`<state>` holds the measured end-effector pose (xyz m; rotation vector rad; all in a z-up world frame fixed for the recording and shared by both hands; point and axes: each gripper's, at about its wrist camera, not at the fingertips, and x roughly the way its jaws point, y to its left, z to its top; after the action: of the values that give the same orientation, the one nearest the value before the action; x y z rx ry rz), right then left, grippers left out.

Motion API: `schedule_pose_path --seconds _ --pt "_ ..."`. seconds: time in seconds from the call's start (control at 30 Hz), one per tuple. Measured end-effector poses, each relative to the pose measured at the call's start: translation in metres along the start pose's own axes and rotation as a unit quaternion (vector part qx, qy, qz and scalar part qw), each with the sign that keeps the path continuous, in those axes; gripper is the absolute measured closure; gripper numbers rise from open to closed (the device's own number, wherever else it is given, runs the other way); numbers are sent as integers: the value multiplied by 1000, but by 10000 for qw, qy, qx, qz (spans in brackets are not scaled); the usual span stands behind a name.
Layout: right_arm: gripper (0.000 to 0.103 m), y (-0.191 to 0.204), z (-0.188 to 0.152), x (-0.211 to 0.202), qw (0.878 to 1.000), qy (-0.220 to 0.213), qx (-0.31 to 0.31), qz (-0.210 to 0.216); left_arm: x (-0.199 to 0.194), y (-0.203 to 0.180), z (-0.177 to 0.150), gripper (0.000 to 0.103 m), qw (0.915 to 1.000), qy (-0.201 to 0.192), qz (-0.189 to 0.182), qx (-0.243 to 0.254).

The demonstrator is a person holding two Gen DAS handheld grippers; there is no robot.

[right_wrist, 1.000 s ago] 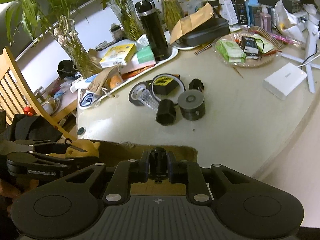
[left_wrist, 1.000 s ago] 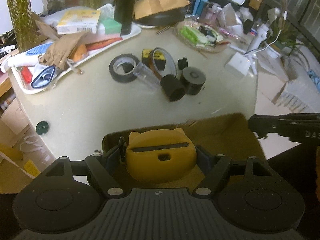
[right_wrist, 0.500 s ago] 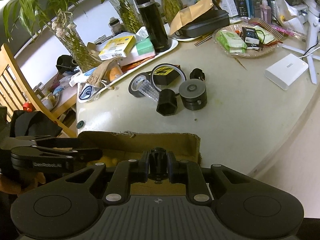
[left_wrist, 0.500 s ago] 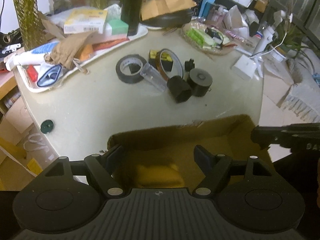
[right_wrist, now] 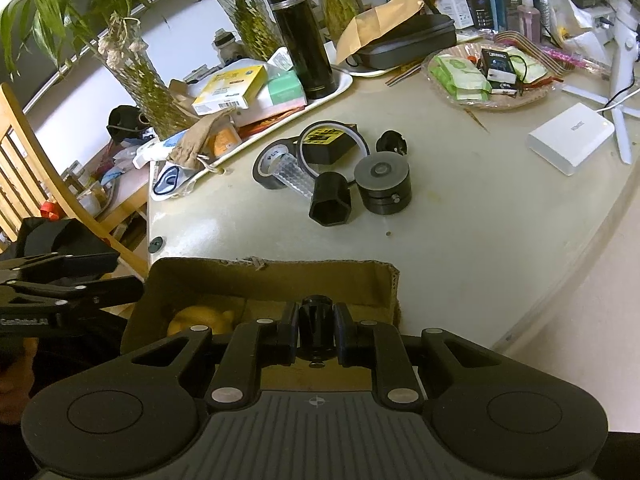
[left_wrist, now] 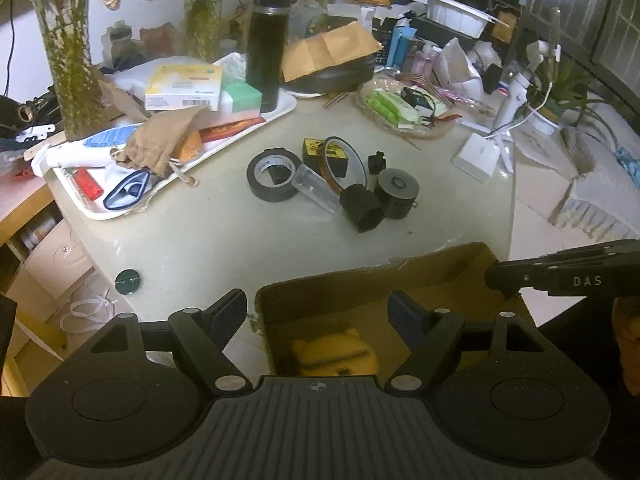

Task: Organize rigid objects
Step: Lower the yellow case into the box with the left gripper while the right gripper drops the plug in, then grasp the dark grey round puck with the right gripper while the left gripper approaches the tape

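Note:
A cardboard box [left_wrist: 460, 264] stands at the table's near edge; it also shows in the right wrist view [right_wrist: 372, 280]. A yellow bear-shaped holder [left_wrist: 336, 352] lies inside it, also seen in the right wrist view [right_wrist: 200, 318]. My left gripper [left_wrist: 318, 306] is open and empty above the box's left part. My right gripper [right_wrist: 316, 326] is shut on a small black cylindrical part [right_wrist: 316, 320] over the box. On the table lie a black tape roll [left_wrist: 272, 176], a clear tube [left_wrist: 320, 194], a black hexagonal piece [left_wrist: 362, 214] and a black round block [left_wrist: 396, 194].
A white tray [left_wrist: 92, 210] piled with boxes, a bag and a black flask [left_wrist: 266, 44] stands at the back left. A basket [left_wrist: 416, 130] of packets and a white box [left_wrist: 476, 156] sit at the back right. A wooden chair [right_wrist: 28, 168] is left of the table.
My left gripper opened and let the yellow holder drop into the box, then lifted and pulled back. My right gripper stayed shut on the black part above the box.

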<state>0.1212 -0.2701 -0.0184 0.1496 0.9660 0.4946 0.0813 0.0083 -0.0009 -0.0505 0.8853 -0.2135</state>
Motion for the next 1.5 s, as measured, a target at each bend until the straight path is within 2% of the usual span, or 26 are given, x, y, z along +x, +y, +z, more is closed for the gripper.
schedule_pose_path --seconds 0.17,0.23,0.3,0.37,0.43,0.47,0.63,0.97,1.37,1.5 --pt "82 4 5 5 9999 59 -102 -81 0 6 1 26 9999 -20 16 -117" --pt "81 6 6 8 9995 23 -187 -250 0 8 1 26 9999 -38 34 -124" --pt "67 8 7 8 9991 -39 -279 -305 0 8 1 26 9999 -48 22 -134" --pt "25 7 7 5 9988 -246 -253 -353 0 9 1 26 9999 -48 25 -138" --pt "10 5 8 2 9983 -377 -266 -343 0 9 0 26 9999 -70 21 -139" --pt "6 4 8 2 9981 -416 -255 -363 0 9 0 26 9999 -84 30 -144" --pt "0 -3 11 5 9978 -408 -172 -501 2 10 3 26 9997 -92 51 -199" --pt "0 -6 21 12 9967 -403 -138 -697 9 8 8 26 9997 -58 24 -222" --pt "0 -11 54 13 9948 -567 -151 -834 18 2 28 26 9997 -175 4 -183" --pt "0 -16 69 6 9947 -629 -149 -804 14 -2 37 26 9994 -337 -35 -93"
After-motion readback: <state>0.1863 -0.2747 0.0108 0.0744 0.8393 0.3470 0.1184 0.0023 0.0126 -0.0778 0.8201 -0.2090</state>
